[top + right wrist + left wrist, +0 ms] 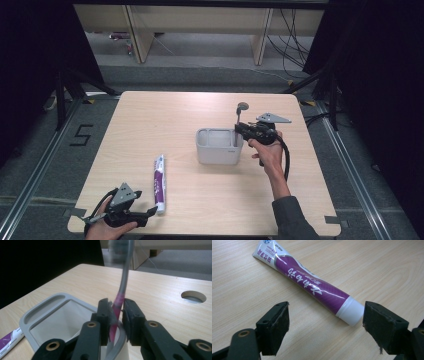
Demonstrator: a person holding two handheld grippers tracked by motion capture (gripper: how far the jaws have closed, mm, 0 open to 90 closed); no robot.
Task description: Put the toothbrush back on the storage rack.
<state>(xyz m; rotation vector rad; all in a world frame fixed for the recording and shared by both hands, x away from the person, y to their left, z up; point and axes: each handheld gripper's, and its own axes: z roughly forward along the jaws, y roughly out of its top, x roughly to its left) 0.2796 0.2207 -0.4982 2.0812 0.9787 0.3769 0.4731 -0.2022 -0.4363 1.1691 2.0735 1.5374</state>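
A: What does the right gripper [117, 312] have between its jaws?

B: A slim toothbrush [119, 300], pink low on the handle and grey higher up, upright at the near rim of the grey plastic holder [41, 315]. The jaws stand narrow around it; one pad seems to touch the handle, but the stem is blurred, so I can't tell if they press on it.

A: And the holder itself?

B: A smooth, rounded rectangular tub, open on top, on the pale wood-grain tabletop [165, 115] near its middle.

A: The left gripper [325, 322]?

B: Jaws wide apart, foam-faced pads worn at the edges. A glossy purple and white toothpaste tube [312, 287] lies flat on the tabletop ahead, its white cap just beside the far pad, the crimped end pointing away
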